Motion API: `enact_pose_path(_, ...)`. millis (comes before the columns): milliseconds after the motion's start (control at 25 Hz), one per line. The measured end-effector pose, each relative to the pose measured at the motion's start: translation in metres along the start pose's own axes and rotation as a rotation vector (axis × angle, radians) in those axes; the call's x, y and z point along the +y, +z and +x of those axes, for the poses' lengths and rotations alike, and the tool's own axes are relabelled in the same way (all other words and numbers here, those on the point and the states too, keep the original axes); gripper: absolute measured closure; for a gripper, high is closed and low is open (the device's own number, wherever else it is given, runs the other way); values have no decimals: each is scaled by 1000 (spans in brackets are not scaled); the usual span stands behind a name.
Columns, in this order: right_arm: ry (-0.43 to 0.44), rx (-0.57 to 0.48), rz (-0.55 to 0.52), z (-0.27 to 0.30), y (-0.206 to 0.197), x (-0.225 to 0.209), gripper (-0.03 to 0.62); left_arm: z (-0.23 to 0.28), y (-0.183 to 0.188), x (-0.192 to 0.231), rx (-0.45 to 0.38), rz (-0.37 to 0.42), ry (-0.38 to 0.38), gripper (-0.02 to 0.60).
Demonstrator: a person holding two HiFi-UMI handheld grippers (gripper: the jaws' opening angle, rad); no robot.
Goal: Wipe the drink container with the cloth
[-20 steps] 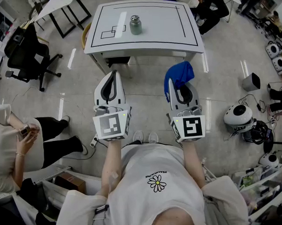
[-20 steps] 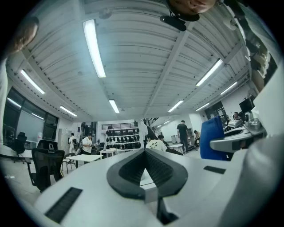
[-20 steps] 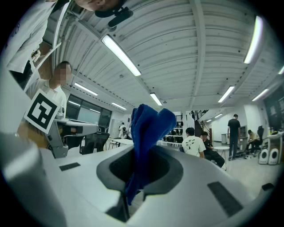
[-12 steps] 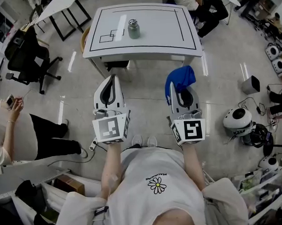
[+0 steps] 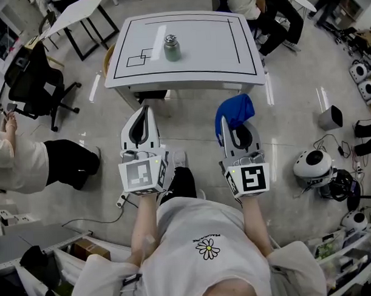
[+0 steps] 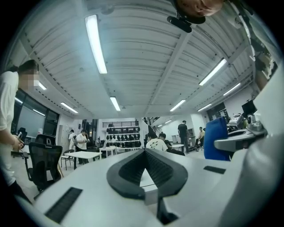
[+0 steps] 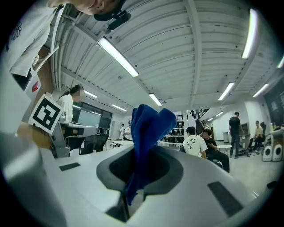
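Left gripper (image 5: 144, 115): jaws closed together, nothing between them; held above the floor, short of the desk (image 5: 200, 59).
Right gripper (image 5: 232, 127): jaws clamped on a blue cloth (image 5: 235, 108), which bunches out past the tips.
Drink container (image 5: 171, 48): small metal flask, upright on the white desk, left of centre, just beside a marked outline.
Separation: flask well apart from both grippers and the cloth.

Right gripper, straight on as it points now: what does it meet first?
Likely the near edge of the white table, toward its right end. The drink container stands left of that line. Height is unclear: the right gripper, holding the blue cloth, might pass above the tabletop.
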State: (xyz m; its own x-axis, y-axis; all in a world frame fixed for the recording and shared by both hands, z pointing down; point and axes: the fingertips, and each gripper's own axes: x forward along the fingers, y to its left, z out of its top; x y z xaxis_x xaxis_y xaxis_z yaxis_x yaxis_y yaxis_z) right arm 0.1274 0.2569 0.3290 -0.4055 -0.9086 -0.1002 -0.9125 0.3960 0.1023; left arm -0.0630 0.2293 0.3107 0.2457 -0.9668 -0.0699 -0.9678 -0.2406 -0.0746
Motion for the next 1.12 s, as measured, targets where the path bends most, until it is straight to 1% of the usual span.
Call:
enact_pose_path(80,2,-1,-23,15,-5,-9,551,23,1,2,-27,4,0,583)
enact_pose_path(160,-14,1,-35,33,-13,-22,551,48,0,6,-47,-2,0,583)
enact_pose_path(360,-64,14,-36,96,-24,-53,551,121,-9,24,-49,-2,-33,583)
enact_pose_path(560,-101,19,-59,185,-23,-80,551,207,-14,60,-51,-1,-76,583)
enact_pose_path(800,-124,31,-80,288,-26,-101,551,299,-22,114,-59,-26,-97,583)
enact_pose_path(960,-130,43,-82,340,-34,-109,551,340,-27,144,-62,-29,-80,582)
enact_pose_path(1120,-123,53,-74,373,-45,-114,551,365,-43,155,-29,-49,-76,583)
